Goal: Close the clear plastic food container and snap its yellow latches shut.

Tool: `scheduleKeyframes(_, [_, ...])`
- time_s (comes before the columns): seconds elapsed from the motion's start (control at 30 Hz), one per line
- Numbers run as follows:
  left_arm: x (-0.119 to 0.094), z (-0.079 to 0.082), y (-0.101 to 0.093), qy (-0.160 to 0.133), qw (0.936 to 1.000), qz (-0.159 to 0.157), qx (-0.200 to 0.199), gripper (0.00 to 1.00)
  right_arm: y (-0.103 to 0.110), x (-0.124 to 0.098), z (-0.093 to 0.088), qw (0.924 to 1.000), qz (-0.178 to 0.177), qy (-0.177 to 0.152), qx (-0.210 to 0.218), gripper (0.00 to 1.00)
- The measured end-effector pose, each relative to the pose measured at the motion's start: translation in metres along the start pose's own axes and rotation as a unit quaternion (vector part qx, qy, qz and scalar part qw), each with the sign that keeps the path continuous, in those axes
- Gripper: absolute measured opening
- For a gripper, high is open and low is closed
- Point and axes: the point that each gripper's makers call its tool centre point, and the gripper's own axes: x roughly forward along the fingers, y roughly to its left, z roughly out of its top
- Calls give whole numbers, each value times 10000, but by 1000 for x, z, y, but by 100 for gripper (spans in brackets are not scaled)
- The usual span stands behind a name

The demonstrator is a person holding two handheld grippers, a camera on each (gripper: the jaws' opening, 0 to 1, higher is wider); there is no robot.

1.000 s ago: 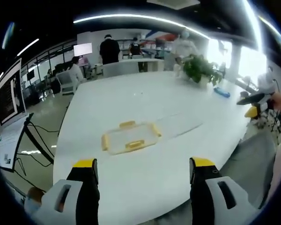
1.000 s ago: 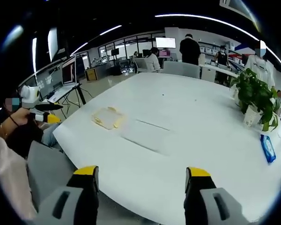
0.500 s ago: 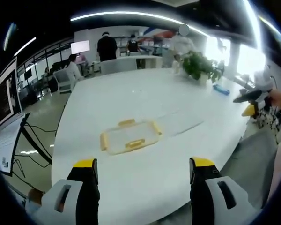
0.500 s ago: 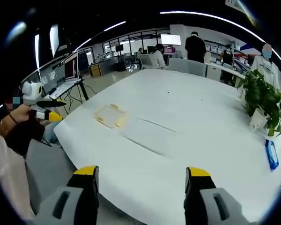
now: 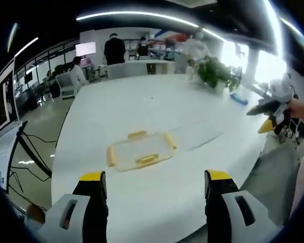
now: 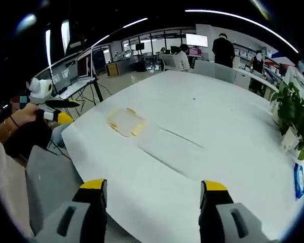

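The clear plastic food container [image 5: 141,152] lies flat on the white table [image 5: 157,106], near the table edge closest to the person, and in the left gripper view it sits just ahead of the left gripper [image 5: 154,190], between the lines of its two yellow-tipped jaws but well apart from them. That view gives the closer look: a shallow rectangular box, see-through, with yellow latches [image 5: 147,160] showing on its near long side, far long side and both short ends; whether the lid is pressed down or the latches are snapped cannot be told. In the right gripper view the container [image 6: 125,122] is smaller and further off, to the left and beyond the right gripper [image 6: 151,192], a pale patch with yellow at its edges, and a faint seam runs across the table top beside it. Both grippers hover with jaws spread wide and nothing between them. Each view catches the other tool at its edge: the right gripper [image 5: 267,114] held by a hand [image 5: 300,109] off the table's right side, and the left gripper [image 6: 55,109] held off the table's left. A potted plant [image 5: 216,74] stands at the far side of the table, with a blue packet [image 5: 239,99] lying near it. People [image 5: 114,50] stand at desks beyond the far end.
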Motion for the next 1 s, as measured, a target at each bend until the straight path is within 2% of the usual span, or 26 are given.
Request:
scheduleKeyframes(0.17, [6, -3, 4, 108, 9999, -65, 59, 77, 4, 13, 8, 9988, 157, 129, -435, 74])
scheduleKeyframes(0.4, [15, -6, 11, 160, 9997, -164, 29, 77, 16, 30, 32, 9975, 497, -44, -499, 74])
scheduleKeyframes(0.6, [21, -5, 17, 216, 9995, -221, 47, 77, 23, 45, 44, 9941, 727, 40, -802, 74])
scheduleKeyframes(1.0, [30, -3, 29, 434, 9980, -289, 356, 77, 18, 67, 66, 9904, 869, 41, -1076, 74])
